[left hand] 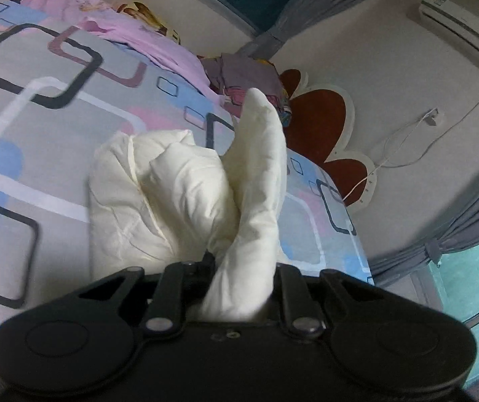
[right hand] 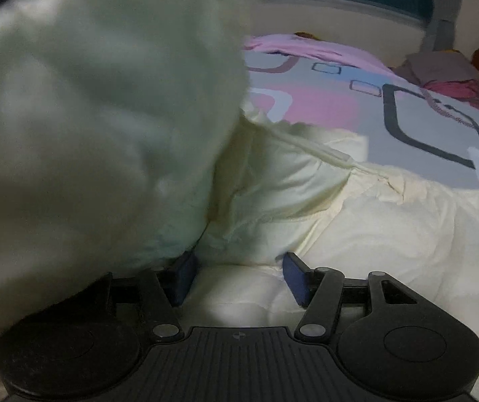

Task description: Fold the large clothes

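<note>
Left wrist view: the left gripper [left hand: 239, 268], filling the bottom of the frame and angled down toward a bed, has its jaws drawn nearly together on a fold of the cream garment [left hand: 179, 194]. The pinched fold rises from between the jaws as a tall peak to the centre of the frame, while the rest of the garment lies bunched just left of centre on the patterned bedsheet [left hand: 38, 117]. A pink cloth [left hand: 132, 30] lies at the upper left along the far side of the bed, with a pile of dark and coloured clothes [left hand: 246, 77] just right of it at upper centre. A red flower-shaped headboard [left hand: 320, 114] stands on the wall at centre right, an air conditioner [left hand: 460, 30] at the upper right, and grey curtains [left hand: 467, 234] hang at the right edge.

Right wrist view: the right gripper [right hand: 239, 278], at the bottom of the frame and tilted down, stands about half open; its blue pads [right hand: 293, 278] sit apart over the garment [right hand: 356, 217] without pinching it. A blurred lifted mass of the same cloth fills the left half of the frame and hangs against the left finger. The bedsheet [right hand: 423, 117] shows at the right, the pink cloth [right hand: 306, 47] at upper centre
</note>
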Demonstrator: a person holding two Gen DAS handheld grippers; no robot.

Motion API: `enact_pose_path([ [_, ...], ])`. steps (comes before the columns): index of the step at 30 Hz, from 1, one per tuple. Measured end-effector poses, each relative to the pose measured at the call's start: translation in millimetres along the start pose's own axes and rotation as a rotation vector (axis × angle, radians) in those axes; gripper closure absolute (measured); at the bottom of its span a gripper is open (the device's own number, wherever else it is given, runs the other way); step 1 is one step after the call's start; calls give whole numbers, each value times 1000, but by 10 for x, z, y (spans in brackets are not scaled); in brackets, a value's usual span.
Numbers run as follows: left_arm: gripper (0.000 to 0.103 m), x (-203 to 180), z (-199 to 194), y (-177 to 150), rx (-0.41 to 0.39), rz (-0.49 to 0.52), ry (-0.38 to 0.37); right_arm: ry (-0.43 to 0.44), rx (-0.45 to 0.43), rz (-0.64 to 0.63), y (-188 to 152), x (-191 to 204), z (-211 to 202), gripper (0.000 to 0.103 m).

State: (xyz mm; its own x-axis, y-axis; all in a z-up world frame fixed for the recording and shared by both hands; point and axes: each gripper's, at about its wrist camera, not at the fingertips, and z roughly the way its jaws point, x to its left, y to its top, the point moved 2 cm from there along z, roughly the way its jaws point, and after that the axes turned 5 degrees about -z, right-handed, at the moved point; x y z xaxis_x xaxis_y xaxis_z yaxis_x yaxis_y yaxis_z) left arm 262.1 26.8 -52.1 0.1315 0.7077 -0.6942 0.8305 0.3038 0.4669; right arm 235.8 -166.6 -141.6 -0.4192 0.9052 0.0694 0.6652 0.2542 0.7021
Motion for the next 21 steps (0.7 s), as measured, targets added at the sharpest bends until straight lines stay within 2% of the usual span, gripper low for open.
enact_pose_path([
  [4,86,-232,230,-149,6,30,14,-31,-80,37,-138,-449,-642,44],
  [6,86,-346,369,-240,21,44,8,-87,-95,61,-242,-707,-883,44],
  [9,86,-504,645,-401,59,62,-21,-202,-91,111,-481,-1134,-1158,44],
  [11,86,-573,822,-508,80,69,-31,-239,-52,159,-658,-1393,-1216,44],
  [14,86,-626,1134,-711,116,79,-38,-140,13,315,-882,-1690,-1136,45],
  [16,86,-673,1357,-835,130,111,-32,-68,13,375,-935,-1744,-1049,59],
  [19,86,-703,1529,-1033,134,167,4,-79,18,351,-916,-1720,-1012,59],
  [21,84,-732,1545,-1078,143,190,29,-116,-4,331,-909,-1741,-1179,59],
])
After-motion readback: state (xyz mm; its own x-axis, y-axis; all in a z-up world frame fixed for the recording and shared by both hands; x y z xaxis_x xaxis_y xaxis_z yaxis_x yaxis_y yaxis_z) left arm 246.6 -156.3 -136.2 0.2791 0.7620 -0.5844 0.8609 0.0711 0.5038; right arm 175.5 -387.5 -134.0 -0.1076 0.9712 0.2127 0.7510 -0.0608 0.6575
